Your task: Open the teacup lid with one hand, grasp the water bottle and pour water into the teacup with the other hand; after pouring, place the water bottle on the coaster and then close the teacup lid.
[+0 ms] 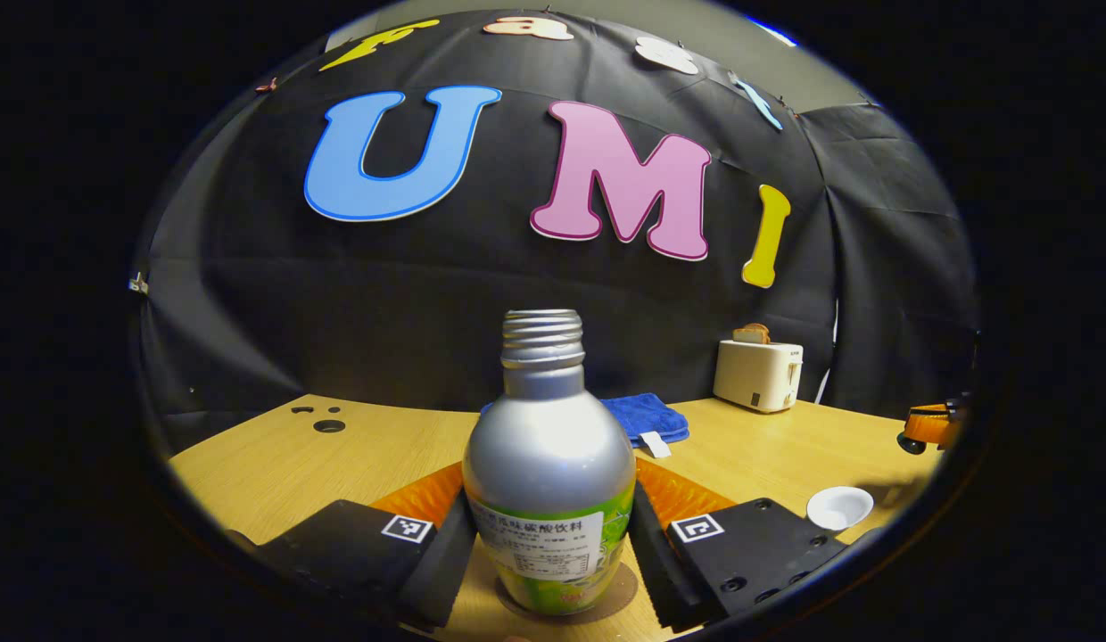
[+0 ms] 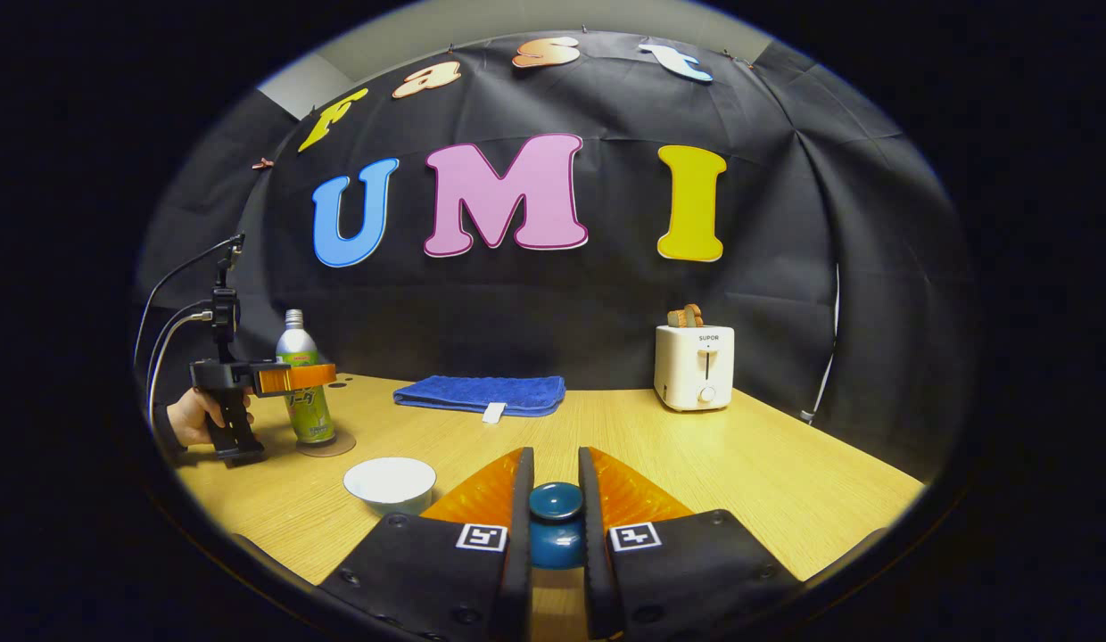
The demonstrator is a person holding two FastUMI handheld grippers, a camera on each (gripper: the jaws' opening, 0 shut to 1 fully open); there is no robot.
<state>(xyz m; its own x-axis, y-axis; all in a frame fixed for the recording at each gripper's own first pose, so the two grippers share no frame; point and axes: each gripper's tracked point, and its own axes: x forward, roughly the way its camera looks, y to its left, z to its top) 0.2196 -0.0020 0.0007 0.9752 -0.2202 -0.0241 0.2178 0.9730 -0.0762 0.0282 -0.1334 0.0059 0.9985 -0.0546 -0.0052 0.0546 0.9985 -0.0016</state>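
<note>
Even overhead light, sharp focus, strong fisheye bending at edges (rim darkens).

Brushed matt metal water bottle (image 1: 548, 446) with glossy paper label, wood-grain table (image 2: 767, 481), fluffy cloth towel (image 2: 482, 393), glossy teacup lid (image 2: 556, 513)

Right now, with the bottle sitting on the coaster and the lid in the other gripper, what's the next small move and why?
Probably carry the lid left and lower it onto the white teacup. The right hand-held gripper is shut on the lid's knob, the cup stands uncovered, and the water bottle stands on its coaster, between the left hand-held gripper's fingers.
</note>
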